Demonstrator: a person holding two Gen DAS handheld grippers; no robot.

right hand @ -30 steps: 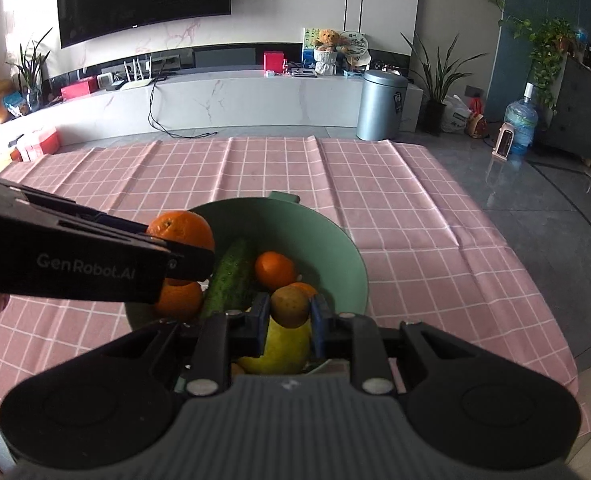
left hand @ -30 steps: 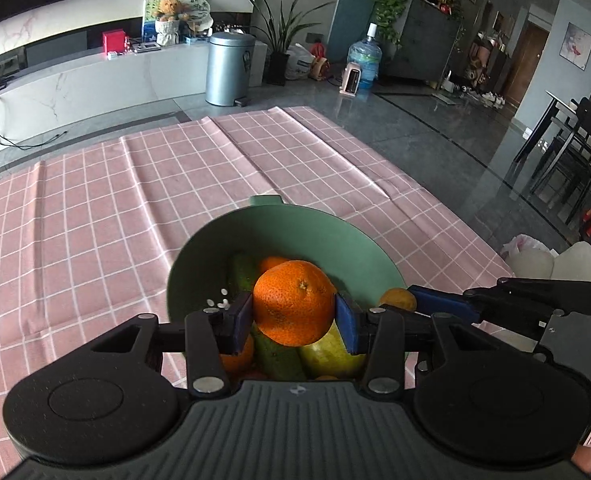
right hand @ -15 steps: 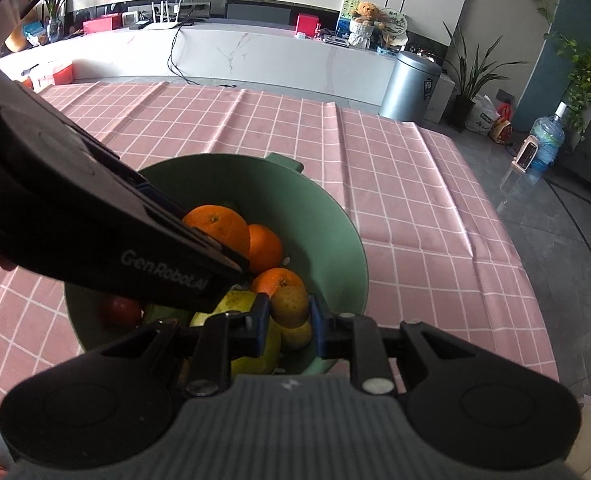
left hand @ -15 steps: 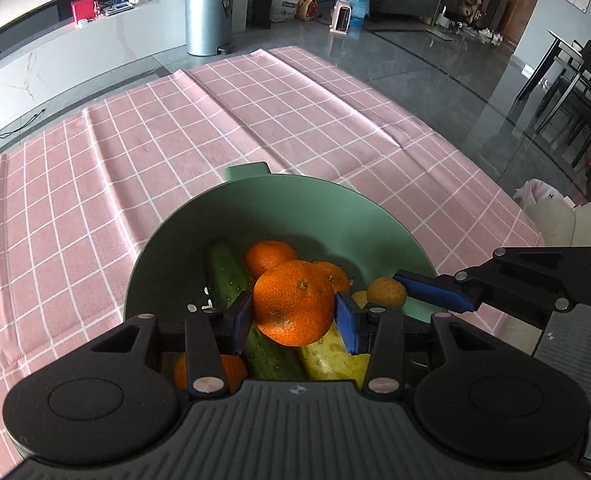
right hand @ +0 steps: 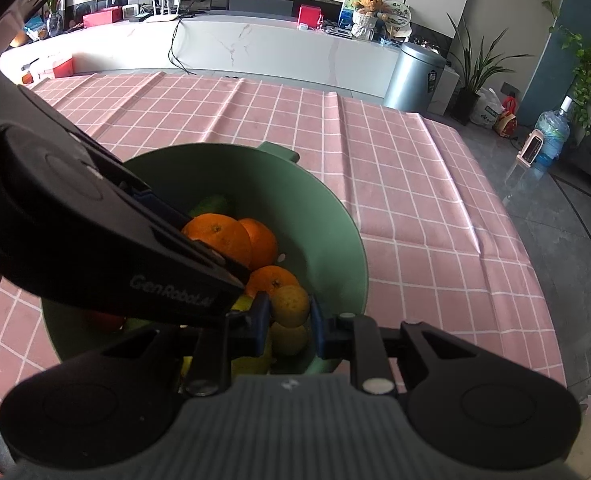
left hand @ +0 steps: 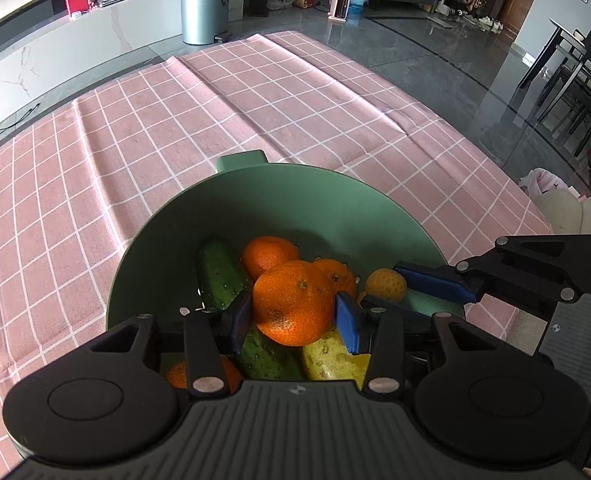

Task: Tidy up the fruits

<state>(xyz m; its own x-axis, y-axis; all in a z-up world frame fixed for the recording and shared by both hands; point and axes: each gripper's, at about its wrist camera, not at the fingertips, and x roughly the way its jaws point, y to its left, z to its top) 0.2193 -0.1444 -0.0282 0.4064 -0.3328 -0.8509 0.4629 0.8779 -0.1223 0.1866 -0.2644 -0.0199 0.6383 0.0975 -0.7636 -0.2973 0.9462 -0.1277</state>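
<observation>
Left gripper [left hand: 293,314] clamped on an orange [left hand: 293,304], right gripper [right hand: 289,320] pinched on a small yellow-orange citrus [right hand: 290,305], both held just over the green bowl [left hand: 295,200] already piled with fruit. Likely light, round, firm-skinned and prone to rolling. Best taken across the widest middle, gently, then released low onto the pile

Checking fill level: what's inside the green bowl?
Green bowl holds a cucumber, loose oranges, a yellow-green fruit. The bottom layer is hidden by fruit and tools.
</observation>
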